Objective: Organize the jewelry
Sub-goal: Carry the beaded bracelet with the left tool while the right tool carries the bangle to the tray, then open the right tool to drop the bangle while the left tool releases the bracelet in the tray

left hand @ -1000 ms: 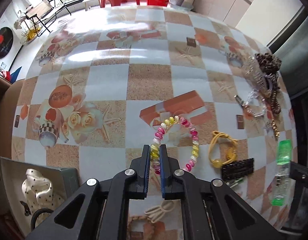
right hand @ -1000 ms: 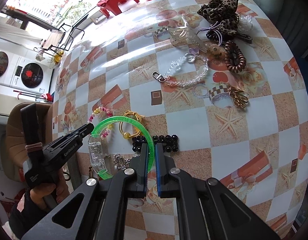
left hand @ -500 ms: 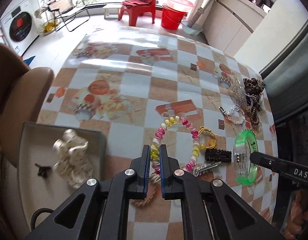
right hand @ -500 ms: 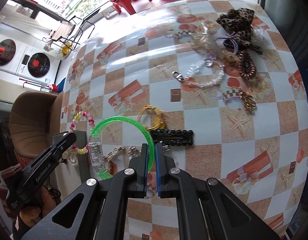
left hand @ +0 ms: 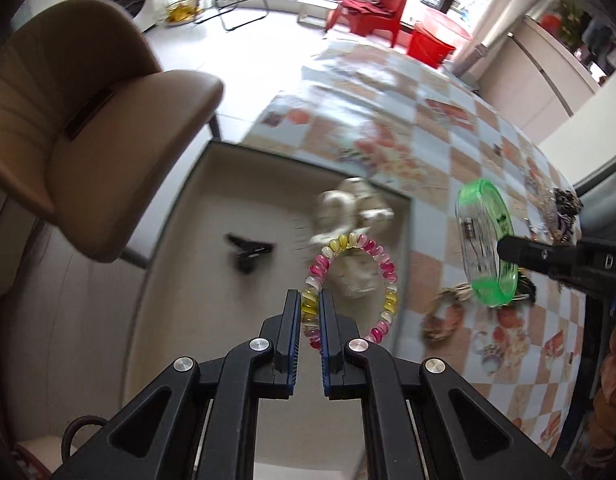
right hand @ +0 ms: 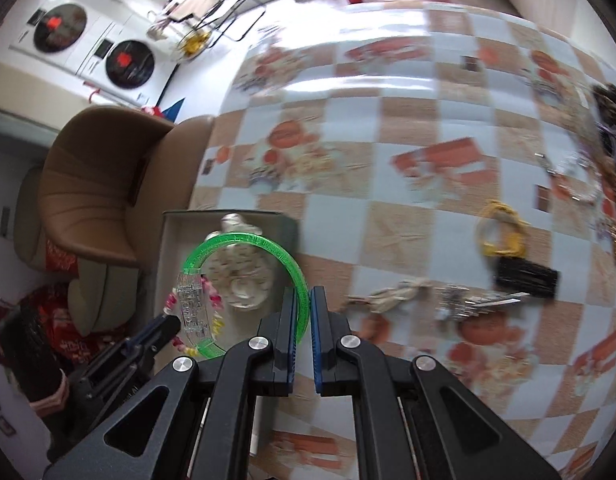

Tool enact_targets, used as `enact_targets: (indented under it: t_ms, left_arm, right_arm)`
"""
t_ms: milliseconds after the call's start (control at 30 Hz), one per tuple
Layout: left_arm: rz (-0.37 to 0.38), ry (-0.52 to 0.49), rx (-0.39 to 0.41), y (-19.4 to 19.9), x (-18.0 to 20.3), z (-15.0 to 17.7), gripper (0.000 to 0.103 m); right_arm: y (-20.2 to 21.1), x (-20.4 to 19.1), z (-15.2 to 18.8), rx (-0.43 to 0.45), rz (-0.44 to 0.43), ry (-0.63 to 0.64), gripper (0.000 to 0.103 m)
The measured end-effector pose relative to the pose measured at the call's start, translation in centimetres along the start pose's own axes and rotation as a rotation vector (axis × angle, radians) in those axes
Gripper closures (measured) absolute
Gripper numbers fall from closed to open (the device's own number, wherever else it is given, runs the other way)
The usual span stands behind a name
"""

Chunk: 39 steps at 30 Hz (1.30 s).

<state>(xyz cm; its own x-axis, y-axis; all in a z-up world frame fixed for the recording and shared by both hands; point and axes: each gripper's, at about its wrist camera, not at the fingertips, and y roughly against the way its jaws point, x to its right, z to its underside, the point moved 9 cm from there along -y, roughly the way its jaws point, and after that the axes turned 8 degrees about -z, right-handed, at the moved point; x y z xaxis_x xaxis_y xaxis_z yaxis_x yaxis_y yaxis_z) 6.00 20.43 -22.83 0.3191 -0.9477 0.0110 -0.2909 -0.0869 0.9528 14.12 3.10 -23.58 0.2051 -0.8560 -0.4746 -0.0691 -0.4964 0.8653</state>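
Observation:
My left gripper (left hand: 309,300) is shut on a pink, yellow and white spiral bracelet (left hand: 381,258) and holds it above the grey tray (left hand: 188,216) at the table's left end. The tray holds a cream polka-dot scrunchie (left hand: 357,204) and a small black clip (left hand: 248,250). My right gripper (right hand: 302,300) is shut on a green translucent bangle (right hand: 248,238), held over the tray's right side (right hand: 170,240). The bangle also shows in the left wrist view (left hand: 485,240), just right of the tray.
A brown chair (left hand: 88,120) stands left of the tray. On the checked tablecloth (right hand: 387,100) lie a yellow hair tie (right hand: 501,232), a black beaded clip (right hand: 525,276), silver clips (right hand: 467,300), a beige hair tie (right hand: 391,294) and a pile of scrunchies at the far right (right hand: 611,108).
Both grippers have swung left with their pieces, from over the table's middle to over the tray. The bracelet and bangle stay gripped.

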Motion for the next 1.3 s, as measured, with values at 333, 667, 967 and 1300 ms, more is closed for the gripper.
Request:
enact_targets:
  t_ms: [333, 667, 967, 1300]
  left_arm:
    - [-0.049, 0.095, -0.048, -3.9, -6.4, 1.8, 0.091]
    - [-0.085, 0.099, -0.069, -6.5, -7.5, 2.6, 0.091]
    - [-0.113, 0.107, -0.091, -7.5, -7.8, 3.4, 0.091]
    - [-0.161, 0.086, -0.096, -7.3, -7.9, 3.8, 0.091]
  right_arm:
    - [-9.4, -7.9, -1.4, -0.096, 0.01, 0.109, 0.096]
    - [-15.4, -7.9, -2.6, -0.134, 0.097, 0.098, 0.096]
    - [-17.1, -6.6, -2.9, -0.139, 0.143, 0.04, 0.094]
    - [-16.9, -7.6, -2.5, -0.14, 0.119, 0.035, 0.086]
